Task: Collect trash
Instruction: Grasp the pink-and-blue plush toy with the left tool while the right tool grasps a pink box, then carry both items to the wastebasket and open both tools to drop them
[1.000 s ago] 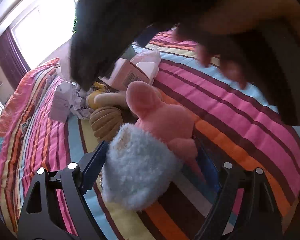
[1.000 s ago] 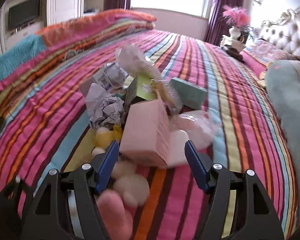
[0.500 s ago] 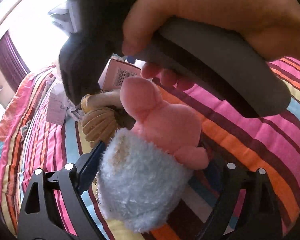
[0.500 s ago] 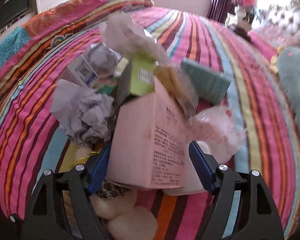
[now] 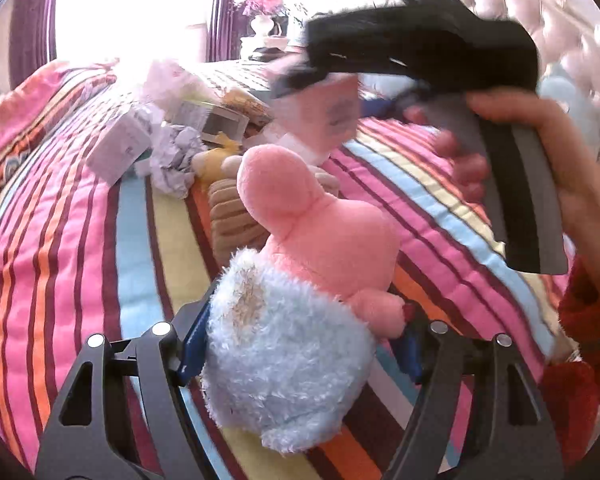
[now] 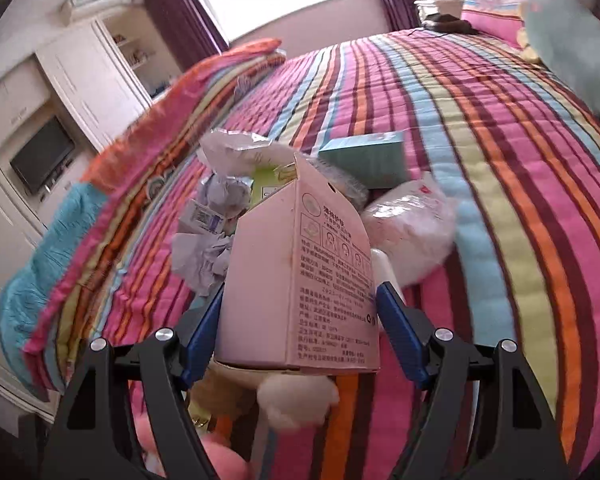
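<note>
Striped bedspread (image 6: 480,168): covers bed, bears trash pile and toys.
Right hand (image 5: 548,152): fingers wrapped round handle of right gripper (image 6: 300,316), angled down toward bed; red sleeve at wrist.
Pink-and-blue plush toy (image 5: 300,300): between blue pads of left gripper (image 5: 300,344); jaws just closing, pads pressed into fluffy blue part.
Pink carton (image 6: 300,280): upright, flap open, clamped between right gripper's pads at middling width, above bedspread.
Trash pile (image 6: 228,208): crumpled paper, teal box, plastic wrap, just behind carton.
</note>
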The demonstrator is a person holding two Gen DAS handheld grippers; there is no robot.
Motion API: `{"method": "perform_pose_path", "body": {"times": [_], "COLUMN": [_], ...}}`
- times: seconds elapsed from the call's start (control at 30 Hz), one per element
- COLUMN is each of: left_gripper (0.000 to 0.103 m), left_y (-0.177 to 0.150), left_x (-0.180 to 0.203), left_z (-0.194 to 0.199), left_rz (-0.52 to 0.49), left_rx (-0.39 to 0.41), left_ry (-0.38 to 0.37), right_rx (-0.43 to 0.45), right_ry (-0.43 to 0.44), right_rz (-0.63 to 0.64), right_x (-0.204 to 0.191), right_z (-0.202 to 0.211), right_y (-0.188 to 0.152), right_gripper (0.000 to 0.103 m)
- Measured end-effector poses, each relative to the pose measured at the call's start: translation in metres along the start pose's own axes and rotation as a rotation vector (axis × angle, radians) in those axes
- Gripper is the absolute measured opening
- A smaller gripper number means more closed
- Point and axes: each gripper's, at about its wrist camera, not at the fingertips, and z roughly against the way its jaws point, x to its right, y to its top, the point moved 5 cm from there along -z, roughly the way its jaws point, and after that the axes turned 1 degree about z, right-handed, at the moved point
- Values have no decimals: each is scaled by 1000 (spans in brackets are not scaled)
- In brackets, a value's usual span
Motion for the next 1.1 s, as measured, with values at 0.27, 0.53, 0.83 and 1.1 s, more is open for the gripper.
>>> {"method": "perform_pose_path", "body": {"times": [0.27,0.53,0.83,1.1], "left_gripper": [72,72,72,72], "left_y": [-38,-90,-223,-330], "left_x": [-22,6,59,81], "left_z": [62,146,178,94], "left_rz": [63,64,57,54], "left_rx": [52,84,-122,-500], "left_ry": [-6,-43,-60,-53], "right_rx": [53,123,-27,-394], "right_ry": [31,136,237,78], "right_rz": [-4,1,-67,-214], "right_x": [10,-8,-47,-26], "right_z": [65,149,194,107], "right_y": [-61,-139,-300,-430], "right_gripper": [71,71,71,71]}}
